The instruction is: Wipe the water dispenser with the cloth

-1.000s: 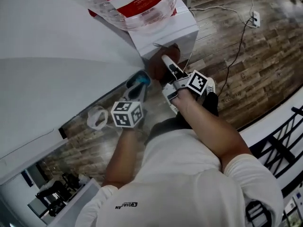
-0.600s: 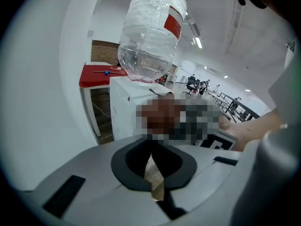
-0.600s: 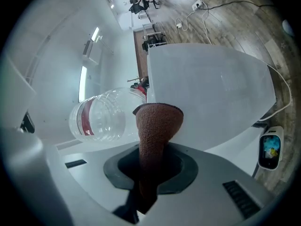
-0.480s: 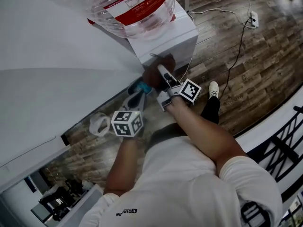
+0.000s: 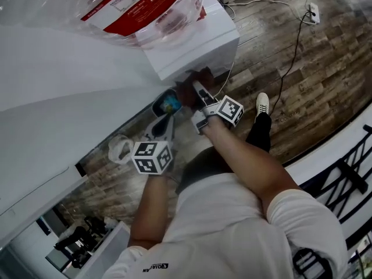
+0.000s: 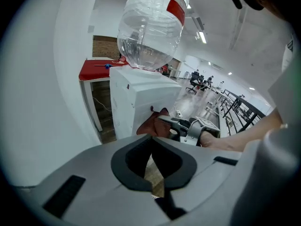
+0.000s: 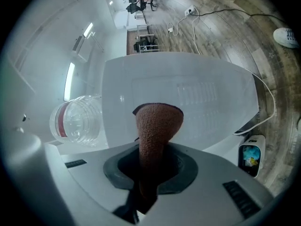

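Note:
The white water dispenser (image 5: pixel 197 45) carries a large clear bottle (image 5: pixel 145 10) with a red label. A brown cloth (image 5: pixel 189 86) is pressed against the dispenser's side panel, and my right gripper (image 5: pixel 196 89) is shut on it. In the right gripper view the cloth (image 7: pixel 157 121) stands up out of the jaws in front of the dispenser's white panel (image 7: pixel 188 98). My left gripper (image 5: pixel 167 121) hangs lower and to the left, shut and holding nothing. From the left gripper view I see the dispenser (image 6: pixel 141 102), the cloth (image 6: pixel 153 124) and the right gripper (image 6: pixel 171 121) beyond.
A small bin with blue contents (image 5: pixel 168 103) sits on the wooden floor at the dispenser's foot, with a white bag (image 5: pixel 119 149) beside it. A white wall (image 5: pixel 58 97) fills the left. Cables and a power strip (image 5: pixel 314 13) lie at the far right. A shoe (image 5: pixel 261 103) is below my right arm.
My right gripper has slid the cloth a little to the left along the dispenser's side. The left gripper has sunk slightly and stays shut.

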Demonstrator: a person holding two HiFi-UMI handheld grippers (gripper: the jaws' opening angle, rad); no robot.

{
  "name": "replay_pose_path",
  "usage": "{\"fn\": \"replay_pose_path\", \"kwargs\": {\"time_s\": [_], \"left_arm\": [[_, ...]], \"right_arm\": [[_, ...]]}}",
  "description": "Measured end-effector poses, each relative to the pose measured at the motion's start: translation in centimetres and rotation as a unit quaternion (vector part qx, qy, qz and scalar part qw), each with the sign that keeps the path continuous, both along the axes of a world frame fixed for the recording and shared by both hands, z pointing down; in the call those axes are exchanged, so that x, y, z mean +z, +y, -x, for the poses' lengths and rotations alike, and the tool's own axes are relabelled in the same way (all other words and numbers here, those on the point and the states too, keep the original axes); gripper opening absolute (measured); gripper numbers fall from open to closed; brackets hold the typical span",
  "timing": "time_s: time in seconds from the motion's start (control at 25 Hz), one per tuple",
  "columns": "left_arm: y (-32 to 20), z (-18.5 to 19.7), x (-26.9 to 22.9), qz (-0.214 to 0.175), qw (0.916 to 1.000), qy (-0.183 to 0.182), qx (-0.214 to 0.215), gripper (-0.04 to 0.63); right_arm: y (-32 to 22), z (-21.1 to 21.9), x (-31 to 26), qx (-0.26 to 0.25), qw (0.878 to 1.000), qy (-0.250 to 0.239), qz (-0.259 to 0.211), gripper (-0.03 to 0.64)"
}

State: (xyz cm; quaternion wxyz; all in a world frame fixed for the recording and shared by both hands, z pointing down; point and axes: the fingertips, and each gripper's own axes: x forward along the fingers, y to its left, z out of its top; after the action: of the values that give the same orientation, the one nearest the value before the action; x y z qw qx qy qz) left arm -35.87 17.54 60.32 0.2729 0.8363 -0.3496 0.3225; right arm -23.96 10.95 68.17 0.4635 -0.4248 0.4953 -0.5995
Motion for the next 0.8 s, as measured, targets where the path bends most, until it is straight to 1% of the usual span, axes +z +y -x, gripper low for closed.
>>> {"fn": "replay_pose_path", "kwargs": {"time_s": [0.12, 0.36, 0.56, 0.68, 0.8], "left_arm": [[-0.1, -0.3, 1.1, 0.009, 0.9999, -0.006, -0.001, -0.011], [0.9, -1.6, 4.0, 0.037, 0.9992, -0.01, 0.009, -0.011], [1.5, -1.7, 6.2, 0.063, 0.9977, -0.013, 0.018, -0.011], [1.3, -1.9, 7.7, 0.074, 0.9966, -0.02, 0.029, -0.011], [1.4, -2.2, 9.1, 0.087, 0.9952, -0.023, 0.039, -0.011]], "right_arm": [[0.1, -0.1, 2.6, -0.003, 1.0, 0.007, 0.016, 0.055], [0.5, -1.1, 8.4, 0.015, 0.998, 0.011, 0.057, 0.055], [0.6, -0.9, 13.0, 0.023, 0.996, 0.012, 0.088, 0.055], [0.2, -1.3, 15.8, 0.033, 0.995, 0.003, 0.098, 0.055], [-0.5, -1.1, 18.6, 0.031, 0.994, -0.002, 0.103, 0.055]]}}
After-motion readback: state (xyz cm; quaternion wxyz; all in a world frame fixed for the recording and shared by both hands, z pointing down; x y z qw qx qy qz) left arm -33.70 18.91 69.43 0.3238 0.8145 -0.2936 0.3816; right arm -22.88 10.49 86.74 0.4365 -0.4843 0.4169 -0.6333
